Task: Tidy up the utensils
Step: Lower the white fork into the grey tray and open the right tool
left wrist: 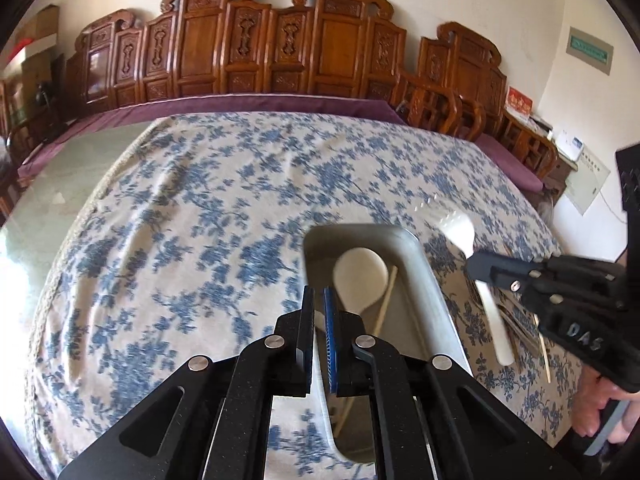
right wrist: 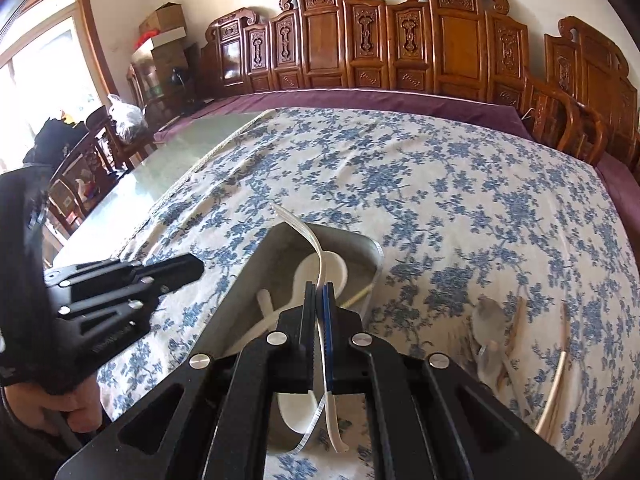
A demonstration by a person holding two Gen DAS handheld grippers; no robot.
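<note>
The right claw [right wrist: 319, 296] is clamped narrow on the handle of a white rice paddle [right wrist: 320, 256], gripping it partway along. The paddle's long axis runs along the claw's own line: its blade reaches ahead over the metal tray [right wrist: 372, 252], and the handle end trails back under the claw. The tray sits on the bench's flowered cloth [right wrist: 440, 168], toward the near edge, and already holds a white spoon [left wrist: 360, 272] and a thin stick [left wrist: 386, 300]. So the paddle hangs directly above the tray, roughly lengthwise to it; by my reading, lowering and letting go should lay it in.

The left claw [left wrist: 319, 300] is pinched shut with nothing between its pads, poised over the tray's near-left side. More spoons and sticks [right wrist: 492, 340] lie on the cloth right of the tray, nearer the right hand.
</note>
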